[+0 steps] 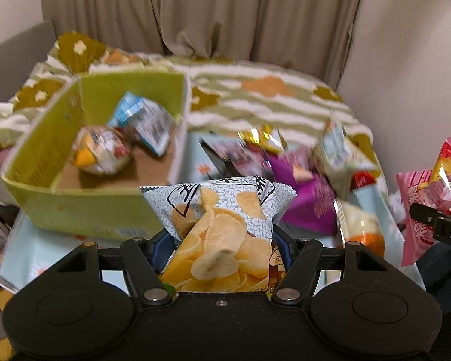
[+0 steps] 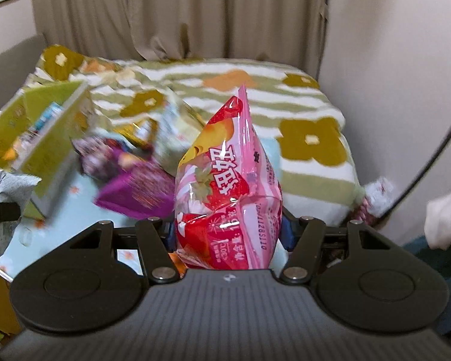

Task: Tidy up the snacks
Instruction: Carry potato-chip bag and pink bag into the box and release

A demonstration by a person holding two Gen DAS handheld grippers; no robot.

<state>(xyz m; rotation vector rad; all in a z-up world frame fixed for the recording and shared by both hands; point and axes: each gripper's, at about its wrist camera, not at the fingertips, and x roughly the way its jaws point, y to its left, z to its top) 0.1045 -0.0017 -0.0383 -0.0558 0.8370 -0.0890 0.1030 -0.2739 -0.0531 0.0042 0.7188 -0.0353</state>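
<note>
My left gripper [image 1: 222,246] is shut on a grey-white chip bag [image 1: 222,219] printed with potato chips, held just in front of the green cardboard box [image 1: 84,207]. The box holds two snack packets, one round [image 1: 102,150] and one blue and white [image 1: 144,120]. My right gripper [image 2: 228,231] is shut on a pink strawberry snack bag [image 2: 228,186] that stands upright between the fingers; the bag also shows at the right of the left wrist view [image 1: 430,201]. A pile of loose snacks, with a purple packet [image 1: 303,198] [image 2: 135,192], lies right of the box.
Everything rests on a light blue mat [image 2: 72,192] over a flowered green blanket [image 1: 285,102]. Beige curtains [image 1: 201,12] and a white wall stand behind. A white-sleeved arm [image 2: 445,213] is at the right edge. The green box also shows in the right wrist view [image 2: 42,138].
</note>
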